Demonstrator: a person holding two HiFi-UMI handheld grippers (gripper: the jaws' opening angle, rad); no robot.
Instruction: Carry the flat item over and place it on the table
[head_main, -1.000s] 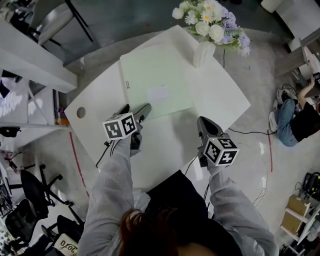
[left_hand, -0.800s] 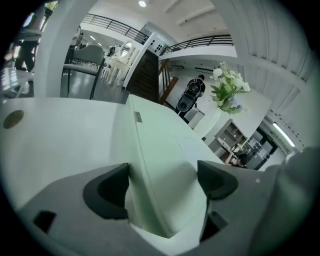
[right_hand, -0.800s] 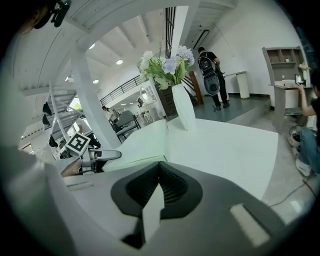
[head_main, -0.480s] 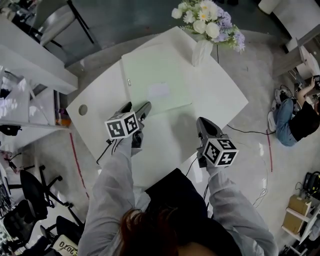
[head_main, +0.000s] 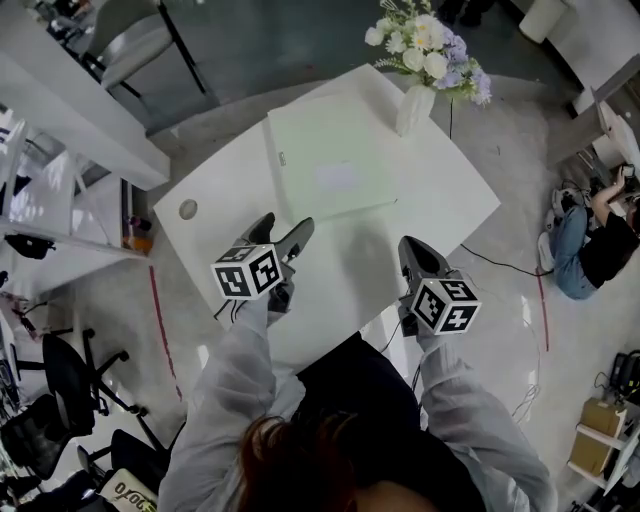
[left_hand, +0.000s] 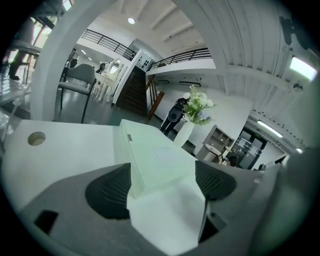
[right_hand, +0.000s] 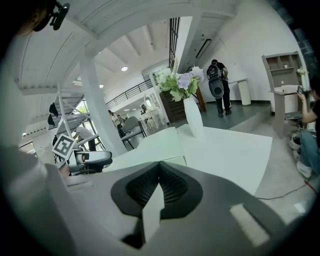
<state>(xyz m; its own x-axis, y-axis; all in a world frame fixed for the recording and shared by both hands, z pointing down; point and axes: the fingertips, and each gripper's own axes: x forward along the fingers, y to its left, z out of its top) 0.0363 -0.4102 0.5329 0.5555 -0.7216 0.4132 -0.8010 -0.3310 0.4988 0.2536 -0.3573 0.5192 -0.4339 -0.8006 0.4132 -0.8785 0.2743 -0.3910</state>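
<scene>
Pale green and matte, the flat item (head_main: 330, 165) lies flat on the white table (head_main: 450, 205), toward its far side, turned slightly askew to the table's edges. It is square-cornered with a thin side wall that shows in the left gripper view (left_hand: 150, 150). A paler rectangular label (head_main: 337, 177) sits near its middle and a small tag (head_main: 283, 158) on its left edge. The print on both is too small to read, and I cannot tell whether the item is a shallow box or a board.

The left gripper (head_main: 286, 220) has its jaws wide apart, holding nothing. The item's near corner shows in the gap ahead of them, and the pads (left_hand: 110, 192) do not press on it. The right gripper (head_main: 408, 243) has its jaws closed together, with nothing between them, over bare table near the person.

A white vase (head_main: 413, 108) of flowers (head_main: 432, 52) stands just beside the item's far right corner, and whether they touch is unclear. In the right gripper view the gripper's own body cuts off the near part of the item (right_hand: 160, 144).
</scene>
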